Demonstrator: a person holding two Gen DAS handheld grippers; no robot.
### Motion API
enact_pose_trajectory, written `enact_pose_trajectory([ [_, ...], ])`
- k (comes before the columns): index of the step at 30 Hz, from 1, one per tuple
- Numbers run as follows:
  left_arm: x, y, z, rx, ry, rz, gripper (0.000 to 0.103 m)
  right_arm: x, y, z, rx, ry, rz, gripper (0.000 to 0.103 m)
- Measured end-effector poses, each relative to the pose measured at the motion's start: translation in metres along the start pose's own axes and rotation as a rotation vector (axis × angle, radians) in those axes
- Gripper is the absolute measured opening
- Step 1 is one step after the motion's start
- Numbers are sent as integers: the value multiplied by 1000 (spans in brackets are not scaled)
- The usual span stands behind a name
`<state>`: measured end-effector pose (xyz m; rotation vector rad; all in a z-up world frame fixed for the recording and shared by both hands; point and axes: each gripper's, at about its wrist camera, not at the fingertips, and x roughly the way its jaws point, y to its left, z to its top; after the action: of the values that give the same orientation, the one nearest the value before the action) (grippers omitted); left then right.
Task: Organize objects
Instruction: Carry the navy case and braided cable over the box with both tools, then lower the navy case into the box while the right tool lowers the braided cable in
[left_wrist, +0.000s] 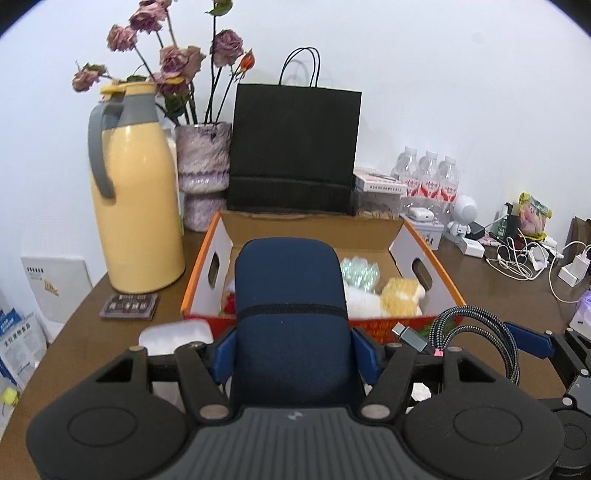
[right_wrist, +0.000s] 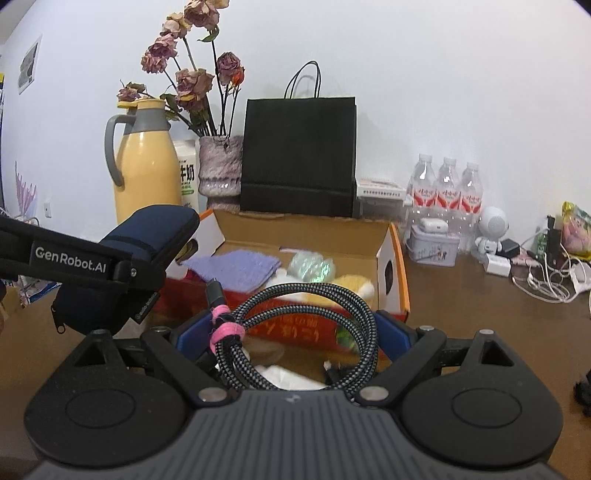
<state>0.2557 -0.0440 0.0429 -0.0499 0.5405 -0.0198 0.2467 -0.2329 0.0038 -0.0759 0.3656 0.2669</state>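
Observation:
My left gripper (left_wrist: 293, 349) is shut on a navy blue zip case (left_wrist: 290, 314), whose blue pads press both its sides; the case stands up in front of the open cardboard box (left_wrist: 205, 258). My right gripper (right_wrist: 295, 332) grips a coiled braided cable (right_wrist: 306, 325) tied with a pink strap; the coil spans the wide jaws. In the right wrist view the left gripper (right_wrist: 122, 273) and navy case (right_wrist: 147, 236) hang left of the box (right_wrist: 397, 266). Inside the box lie a purple cloth (right_wrist: 236, 267), a shiny green item (right_wrist: 310, 267) and a yellow-white plush toy (left_wrist: 400, 293).
Behind the box stand a black paper bag (left_wrist: 295, 147), a yellow thermos jug (left_wrist: 136, 199) and a vase of dried roses (left_wrist: 203, 166). Water bottles (left_wrist: 428, 177), a white robot figure (left_wrist: 463, 214) and tangled chargers (left_wrist: 517, 254) crowd the right. A dark card (left_wrist: 129, 305) and white case (left_wrist: 175, 334) lie front left.

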Motion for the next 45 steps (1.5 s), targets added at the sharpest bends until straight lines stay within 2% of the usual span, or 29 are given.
enact_pose_trajectory([
  [8, 29, -3, 16, 26, -17, -5, 63, 31, -9, 19, -30, -25, -2, 92],
  [26, 116, 4, 57, 18, -45, 14, 62, 132, -24, 47, -73, -37, 10, 92],
  [38, 144, 9, 68, 39, -45, 35, 63, 163, -37, 55, -68, -22, -6, 93],
  [41, 152, 6, 68, 59, -24, 48, 70, 171, -36, 55, -71, 17, 6, 99],
  [43, 153, 6, 67, 58, -39, 76, 103, 174, -37, 53, -58, 33, 0, 103],
  [45, 151, 6, 67, 63, -64, 96, 103, 176, -37, 52, -58, 47, -7, 103],
])
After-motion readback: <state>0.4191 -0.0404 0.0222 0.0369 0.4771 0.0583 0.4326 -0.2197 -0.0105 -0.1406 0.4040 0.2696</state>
